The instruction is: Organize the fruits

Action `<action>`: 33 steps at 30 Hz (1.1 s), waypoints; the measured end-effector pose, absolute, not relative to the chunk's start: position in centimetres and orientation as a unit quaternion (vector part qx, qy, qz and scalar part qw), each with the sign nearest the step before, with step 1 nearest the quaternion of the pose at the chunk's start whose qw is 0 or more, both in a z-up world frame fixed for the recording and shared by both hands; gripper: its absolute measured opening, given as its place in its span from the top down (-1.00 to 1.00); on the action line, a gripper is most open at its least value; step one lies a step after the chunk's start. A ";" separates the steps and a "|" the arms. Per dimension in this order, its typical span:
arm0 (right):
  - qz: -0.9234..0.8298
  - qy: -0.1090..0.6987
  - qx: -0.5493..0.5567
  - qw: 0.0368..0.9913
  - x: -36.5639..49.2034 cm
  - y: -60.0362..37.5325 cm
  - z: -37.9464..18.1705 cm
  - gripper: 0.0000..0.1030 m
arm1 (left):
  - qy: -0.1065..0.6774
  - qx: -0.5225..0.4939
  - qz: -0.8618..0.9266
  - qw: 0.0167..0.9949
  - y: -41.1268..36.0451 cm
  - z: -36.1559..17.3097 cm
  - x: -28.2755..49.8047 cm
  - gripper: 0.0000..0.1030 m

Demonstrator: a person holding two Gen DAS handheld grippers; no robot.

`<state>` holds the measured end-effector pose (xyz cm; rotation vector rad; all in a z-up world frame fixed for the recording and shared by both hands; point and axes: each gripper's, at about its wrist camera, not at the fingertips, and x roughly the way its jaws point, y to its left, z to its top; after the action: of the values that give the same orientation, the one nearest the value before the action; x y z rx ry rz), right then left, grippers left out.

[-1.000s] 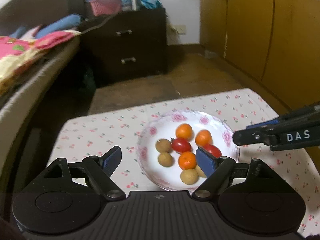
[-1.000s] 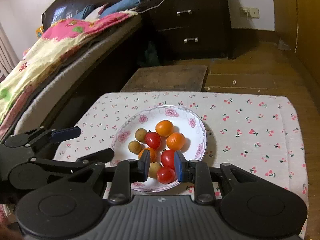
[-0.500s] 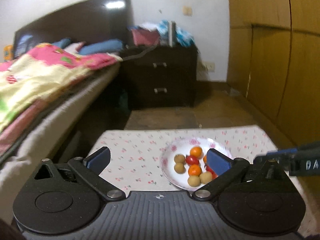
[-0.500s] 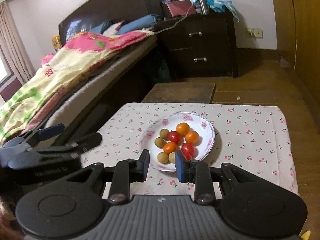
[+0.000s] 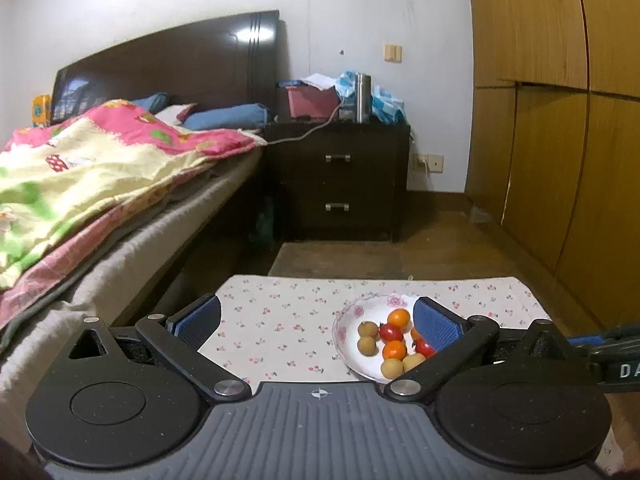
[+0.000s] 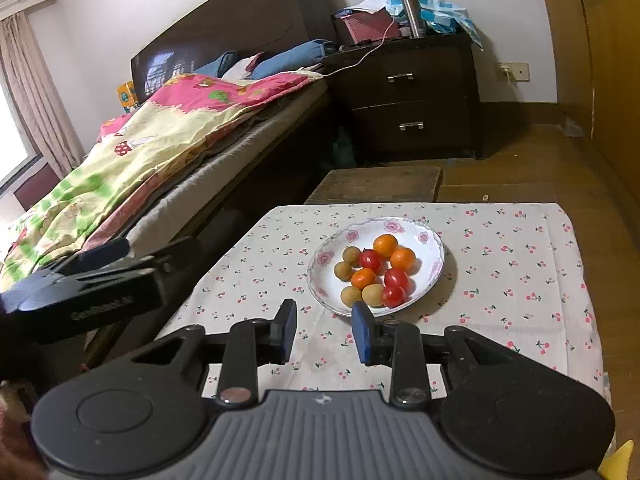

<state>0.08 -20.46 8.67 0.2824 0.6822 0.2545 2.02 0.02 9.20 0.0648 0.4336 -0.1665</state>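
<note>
A white floral plate (image 6: 437, 249) sits on the cherry-print tablecloth (image 6: 520, 280). It holds small oranges (image 6: 402, 258), red cherry tomatoes (image 6: 396, 278) and brown longans (image 6: 351, 295). My right gripper (image 6: 323, 313) hovers short of the plate's near rim. It is nearly shut, its jaws just starting to part, with nothing between them. My left gripper (image 5: 316, 315) is open wide and empty, held back from the table's near-left side. Its right finger hides part of the plate (image 5: 341, 334) in the left wrist view.
A bed with a pink and yellow quilt (image 6: 160, 140) runs along the left of the table. A dark nightstand (image 6: 412, 96) with clutter stands at the back. Wooden wardrobe doors (image 5: 560, 140) line the right. A low wooden block (image 6: 376, 184) lies beyond the table.
Both grippers have drawn back and up from the plate, which now looks smaller and farther. The left jaws opened wider. The fruit stays on the plate.
</note>
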 end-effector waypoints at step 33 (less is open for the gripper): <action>0.097 0.413 0.115 0.898 -0.8 -19.4 4.2 0.28 | 0.368 0.045 -0.083 0.925 -0.6 2.2 0.2 -1.00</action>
<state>-0.80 -19.38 4.16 0.2376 0.8558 0.2017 0.21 -0.62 2.24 0.0919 0.7542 -0.1693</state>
